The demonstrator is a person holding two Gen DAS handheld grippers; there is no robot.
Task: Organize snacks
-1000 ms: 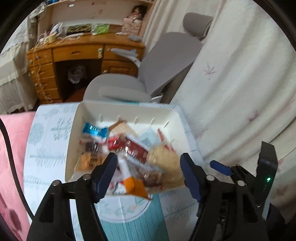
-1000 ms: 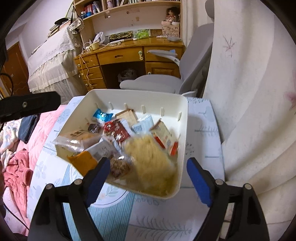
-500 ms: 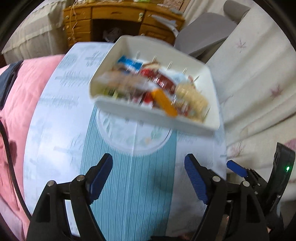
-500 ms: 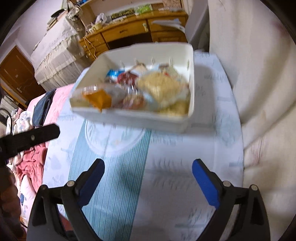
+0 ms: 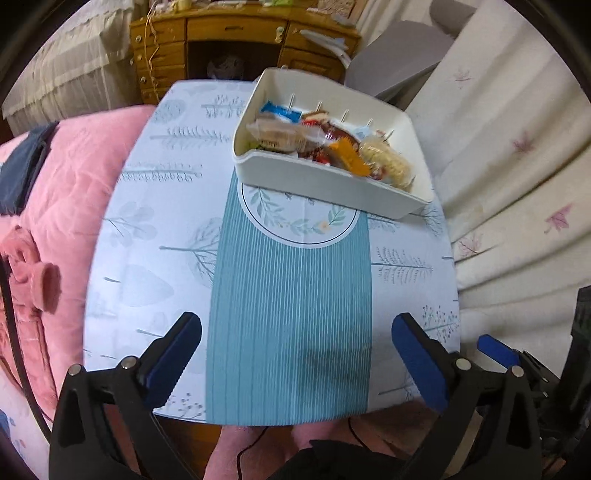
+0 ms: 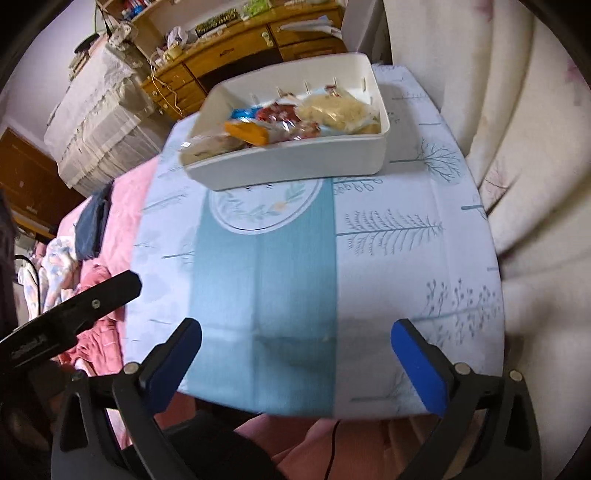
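Observation:
A white plastic bin (image 5: 325, 184) full of wrapped snacks (image 5: 325, 142) stands at the far end of the small table; it also shows in the right wrist view (image 6: 288, 164), with snacks (image 6: 295, 118) heaped inside. An orange packet (image 5: 349, 157) lies on top of the heap. My left gripper (image 5: 295, 354) is open and empty above the table's near edge. My right gripper (image 6: 295, 354) is open and empty, also at the near edge. Both are well back from the bin.
The table wears a blue and white tree-print cloth (image 5: 291, 295). A pink bed (image 5: 55, 206) lies to the left, a white curtain (image 5: 517, 166) to the right. A wooden desk (image 5: 221, 33) and a grey chair (image 5: 399, 51) stand behind the table.
Both grippers have pulled back from over the bin to the table's near edge. The bin now sits far ahead instead of right between the fingers.

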